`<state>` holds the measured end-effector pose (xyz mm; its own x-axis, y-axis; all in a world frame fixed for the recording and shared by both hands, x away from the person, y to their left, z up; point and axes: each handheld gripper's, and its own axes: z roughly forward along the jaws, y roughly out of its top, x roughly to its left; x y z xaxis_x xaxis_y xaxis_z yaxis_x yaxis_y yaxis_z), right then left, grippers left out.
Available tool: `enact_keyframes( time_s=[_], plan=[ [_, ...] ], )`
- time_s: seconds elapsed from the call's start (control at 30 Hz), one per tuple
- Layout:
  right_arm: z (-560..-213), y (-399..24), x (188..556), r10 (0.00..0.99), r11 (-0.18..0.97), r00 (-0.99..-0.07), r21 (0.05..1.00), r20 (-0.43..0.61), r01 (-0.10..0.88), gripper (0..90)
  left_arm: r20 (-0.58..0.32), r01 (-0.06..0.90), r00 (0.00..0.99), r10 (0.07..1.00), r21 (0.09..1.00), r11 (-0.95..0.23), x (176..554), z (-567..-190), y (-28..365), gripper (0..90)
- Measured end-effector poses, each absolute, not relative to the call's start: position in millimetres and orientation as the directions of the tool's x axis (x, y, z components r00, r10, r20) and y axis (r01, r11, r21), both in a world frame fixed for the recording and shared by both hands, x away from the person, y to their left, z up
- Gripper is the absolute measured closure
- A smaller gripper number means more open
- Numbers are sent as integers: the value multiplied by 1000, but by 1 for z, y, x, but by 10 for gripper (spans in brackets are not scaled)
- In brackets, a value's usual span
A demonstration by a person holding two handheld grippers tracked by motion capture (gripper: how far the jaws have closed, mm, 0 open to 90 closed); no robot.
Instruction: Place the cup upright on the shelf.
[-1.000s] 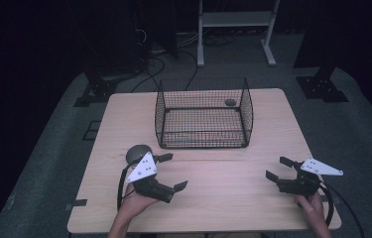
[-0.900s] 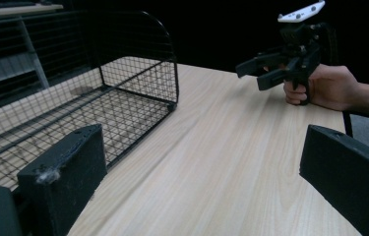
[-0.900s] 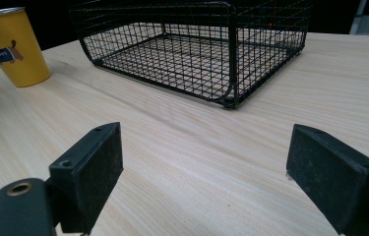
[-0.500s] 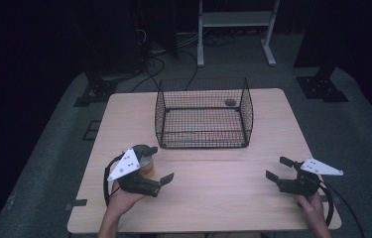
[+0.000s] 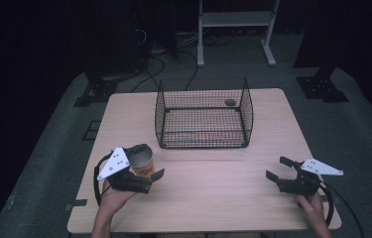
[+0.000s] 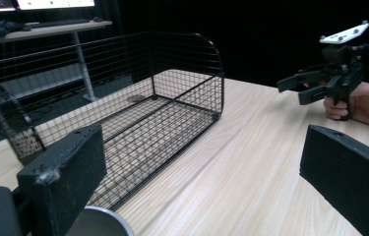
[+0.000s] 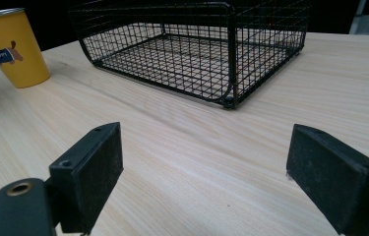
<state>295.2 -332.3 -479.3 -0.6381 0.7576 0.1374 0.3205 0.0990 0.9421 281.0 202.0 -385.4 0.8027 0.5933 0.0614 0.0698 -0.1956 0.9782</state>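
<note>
An orange paper cup [image 5: 143,166] with a small picture on its side stands upright on the wooden table [image 5: 213,188], near the front left. My left gripper [image 5: 150,166] sits right at it, open. Its jaws have just been opening a little. The cup's rim [image 6: 103,223] shows low between them, close to the left jaw, and no pad presses on it. My right gripper [image 5: 279,167] rests open near the front right with nothing between its jaws [image 7: 204,167]. The right gripper [image 6: 300,83] also shows far off in the left gripper view. The cup [image 7: 12,49] stands free in the right gripper view.
A black wire basket [image 5: 203,134] sits at the middle back of the table, open at the top. A small dark round thing [image 5: 230,102] lies by its far right corner. Bare wood stretches between the two grippers. Cables and stand legs lie on the floor beyond.
My left gripper has shifted to the left and turned, so the orange cup now shows beside its plate. The right gripper has not moved.
</note>
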Motion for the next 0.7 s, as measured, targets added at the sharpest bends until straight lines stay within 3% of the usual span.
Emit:
enact_keyframes(
  time_s=[0.7],
  plan=[
    [-479, -333, 295, 759, 97, -636, 942, 139, 322, 129, 57, 106, 729, 682, 975, -194, 287, -393, 235, 0]
  ],
)
